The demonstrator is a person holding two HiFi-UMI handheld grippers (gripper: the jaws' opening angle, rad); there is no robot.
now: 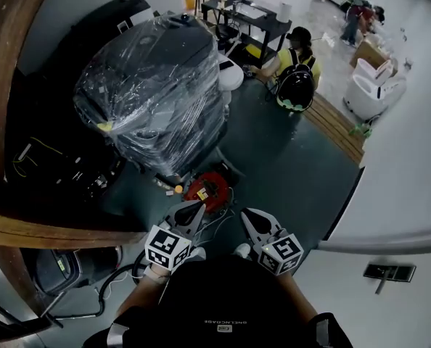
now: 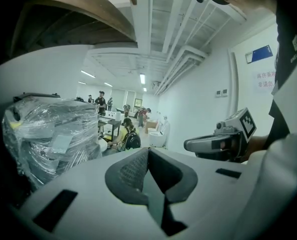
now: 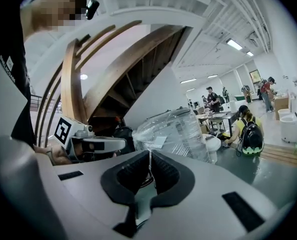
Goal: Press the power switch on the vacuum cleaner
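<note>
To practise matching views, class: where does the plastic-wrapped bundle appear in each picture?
Head view: bundle upper left of centre.
Left gripper view: bundle at the left, mid-height.
Right gripper view: bundle near centre.
Shared landmark: seated person with backpack.

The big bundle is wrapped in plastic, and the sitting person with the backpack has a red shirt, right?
Not quite. The sitting person wears a yellow shirt, not a red one, as the head view shows. The bundle is indeed wrapped in plastic, and the person does carry a backpack.
</note>
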